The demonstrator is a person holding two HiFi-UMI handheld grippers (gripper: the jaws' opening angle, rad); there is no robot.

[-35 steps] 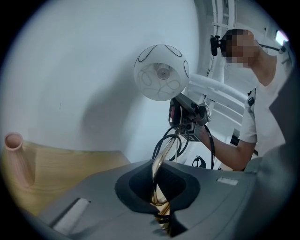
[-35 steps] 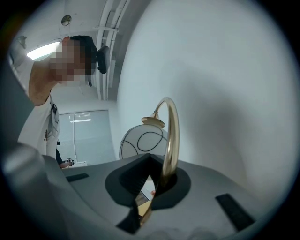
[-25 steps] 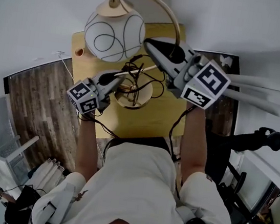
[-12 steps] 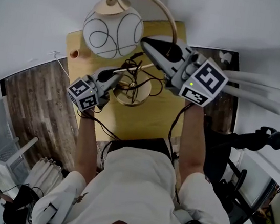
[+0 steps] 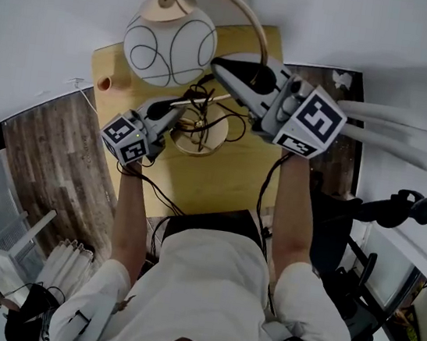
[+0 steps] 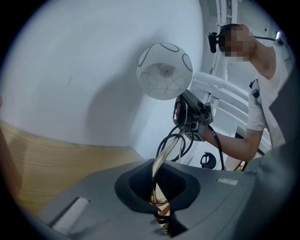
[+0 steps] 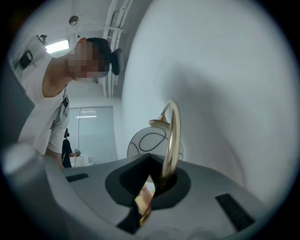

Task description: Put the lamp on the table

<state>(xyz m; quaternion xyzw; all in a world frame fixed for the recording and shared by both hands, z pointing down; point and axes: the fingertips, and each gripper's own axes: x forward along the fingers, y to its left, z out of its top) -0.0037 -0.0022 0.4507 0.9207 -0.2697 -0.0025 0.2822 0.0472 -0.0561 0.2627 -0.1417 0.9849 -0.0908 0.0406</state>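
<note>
- Head view: the lamp (image 5: pixel 170 41) stands over the wooden worktop (image 5: pixel 227 183), close to the white wall, and both grippers hold it.
  - The left gripper (image 5: pixel 179 114) is clamped low on the stem, just above the round base (image 5: pixel 205 145).
  - The right gripper (image 5: pixel 221 69) is clamped higher on the curved brass arm (image 5: pixel 250 21), just beside the globe shade.
  - A black cord (image 5: pixel 234 123) loops around and across the base.
  - The base is inside the worktop's edges, but this view does not show whether it is fully seated.
- Left gripper view: the jaws are pinched nearly together on the thin brass stem (image 6: pixel 161 164), which runs up and away between them. The globe hangs above against the wall, and the worktop's wood shows at the lower left.
- Right gripper view: the jaws are closed on the brass arm, which rises straight out of them and curves over to the cap of the shade. The globe sits just beyond the jaws.
- Step in hand, as I judge it: the placing itself, with the lamp upright and steadied at two heights.
- What comes next calls for:
  - settling the base flat, with no cord trapped under it;
  - checking that the top-heavy globe does not tip the lamp;
  - only then opening the jaws, preferably the upper grip last.
</note>
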